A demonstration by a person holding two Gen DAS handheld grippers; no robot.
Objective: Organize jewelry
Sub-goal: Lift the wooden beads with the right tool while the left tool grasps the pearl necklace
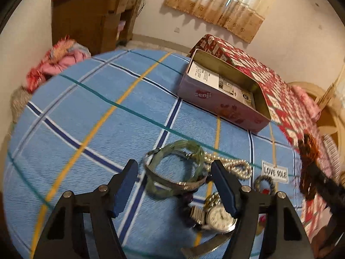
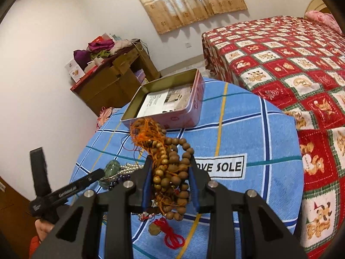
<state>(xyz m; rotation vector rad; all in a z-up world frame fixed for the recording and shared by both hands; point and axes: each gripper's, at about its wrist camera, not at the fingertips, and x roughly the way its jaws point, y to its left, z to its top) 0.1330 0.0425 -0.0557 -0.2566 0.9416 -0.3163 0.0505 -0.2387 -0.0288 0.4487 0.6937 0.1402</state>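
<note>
My right gripper is shut on a bundle of brown wooden bead strings with orange tassels, held above the blue checked cloth. An open pink tin with a paper inside stands beyond it. My left gripper is open, low over a green jade bangle and a silver bangle. A pearl strand and a wristwatch lie by its right finger. The tin lies ahead to the right. The held beads show at the right edge.
A red charm on cord lies under the right gripper. A bed with a red patterned quilt stands right of the table. A brown cabinet piled with clothes stands by the far wall. A small dark ring lies near the "LOVE SOLE" label.
</note>
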